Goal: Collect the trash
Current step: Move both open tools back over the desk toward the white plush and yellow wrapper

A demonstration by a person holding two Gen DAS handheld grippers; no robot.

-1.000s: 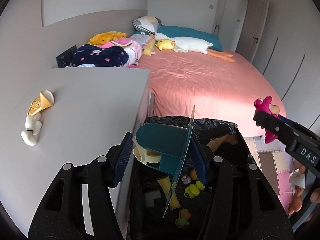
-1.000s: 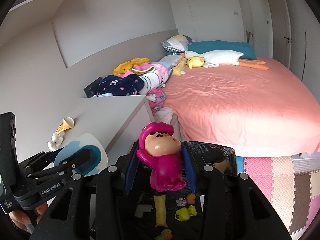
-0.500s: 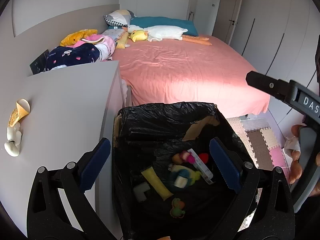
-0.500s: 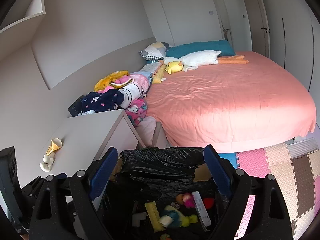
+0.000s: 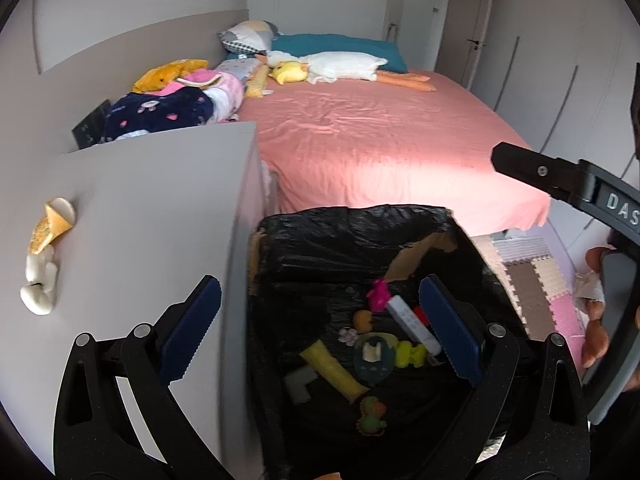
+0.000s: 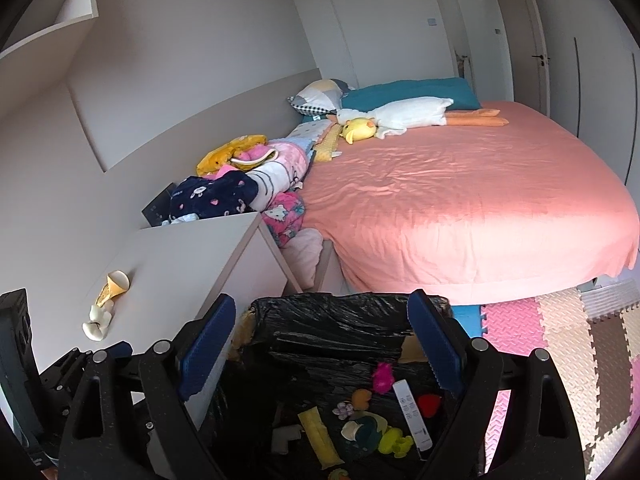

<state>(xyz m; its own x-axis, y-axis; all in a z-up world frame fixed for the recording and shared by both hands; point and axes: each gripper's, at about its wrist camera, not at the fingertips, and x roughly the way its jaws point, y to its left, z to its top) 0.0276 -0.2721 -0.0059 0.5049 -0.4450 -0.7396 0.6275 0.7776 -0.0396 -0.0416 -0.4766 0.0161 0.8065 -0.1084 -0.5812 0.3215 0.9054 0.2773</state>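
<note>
A bin lined with a black bag [image 5: 352, 216] stands under both grippers, beside a grey cabinet. My left gripper [image 5: 320, 328] hangs open above it with nothing between its blue pads. My right gripper [image 6: 320, 336] is also open and empty over the bin [image 6: 344, 312]. In the bin lie a pink figure [image 5: 378, 295] [image 6: 383, 376], a teal card pack [image 5: 374, 360] [image 6: 366, 434], a white remote [image 5: 412, 322], a yellow strip [image 5: 334, 370] and several small toys. A yellow wrapper [image 5: 52, 220] [image 6: 114, 286] and a white scrap [image 5: 38, 284] lie on the cabinet top.
The grey cabinet [image 5: 152, 208] is left of the bin, its edge close to the left finger. Behind is a bed with a pink sheet [image 5: 380, 140], plush toys and piled clothes [image 5: 168, 108]. Foam floor mats [image 6: 560, 340] lie to the right. One finger of the right gripper [image 5: 540, 170] crosses the left wrist view.
A second ago the left gripper held the teal card pack and the right held the pink figure. Both jaws opened wide, and the two items now lie in the bin.
</note>
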